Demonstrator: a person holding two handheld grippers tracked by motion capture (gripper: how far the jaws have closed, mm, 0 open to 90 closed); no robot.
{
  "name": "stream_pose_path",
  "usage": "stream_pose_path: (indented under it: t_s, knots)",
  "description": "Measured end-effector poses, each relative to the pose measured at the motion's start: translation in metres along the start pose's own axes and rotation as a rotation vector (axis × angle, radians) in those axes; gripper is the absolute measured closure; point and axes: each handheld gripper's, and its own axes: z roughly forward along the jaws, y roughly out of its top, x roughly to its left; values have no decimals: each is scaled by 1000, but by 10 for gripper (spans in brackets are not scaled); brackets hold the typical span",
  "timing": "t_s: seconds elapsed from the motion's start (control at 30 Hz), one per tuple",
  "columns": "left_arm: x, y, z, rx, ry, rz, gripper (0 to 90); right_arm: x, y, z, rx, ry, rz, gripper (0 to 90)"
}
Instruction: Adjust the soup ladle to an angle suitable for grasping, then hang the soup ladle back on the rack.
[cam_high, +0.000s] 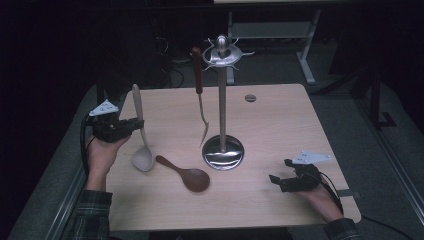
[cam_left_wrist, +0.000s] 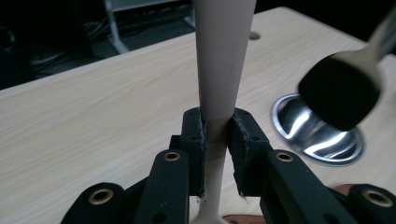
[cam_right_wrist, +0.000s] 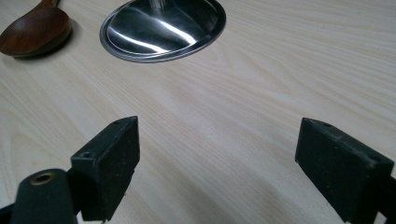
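Left tongs (cam_high: 134, 123) clamp the pale spoon (cam_high: 140, 131) upright near the worktop's (cam_high: 280, 125) left edge, bowl down; right tongs (cam_high: 281, 181) gape empty.

My left hand (cam_high: 102, 150) is raised at the table's left edge, palm up, carrying the left gripper (cam_high: 134, 124). Its jaws point toward the table's middle and are clamped tight on a pale spoon handle (cam_left_wrist: 219, 70). My right hand (cam_high: 320, 196) rests low at the right near corner. The right gripper (cam_high: 278, 181) points left, jaws spread wide, nothing between them.
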Motion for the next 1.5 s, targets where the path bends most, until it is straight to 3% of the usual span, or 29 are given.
stream_pose_path:
  t_s: [0.27, 0.6, 0.93, 1.2, 1.23, 1.5]
  knots:
    - [-17, 7, -11, -56, -54, 28, 764, -1, 2, -4, -17, -9, 6, 137]
    - [-44, 18, -26, -117, -163, 63, 764, -4, 6, -8, -37, -25, 9, 137]
    - [-70, 21, -24, -115, -226, 98, 764, -2, 19, -16, -79, -45, 0, 137]
    - [-88, 21, -17, -90, -281, 124, 764, 5, 39, -21, -70, 2, 15, 138]
    - [-92, 21, -15, -85, -288, 127, 764, 7, 46, -23, -80, 25, 25, 147]
    - [-119, 26, -5, -78, -338, 145, 764, 16, 71, -28, -129, 53, 22, 194]
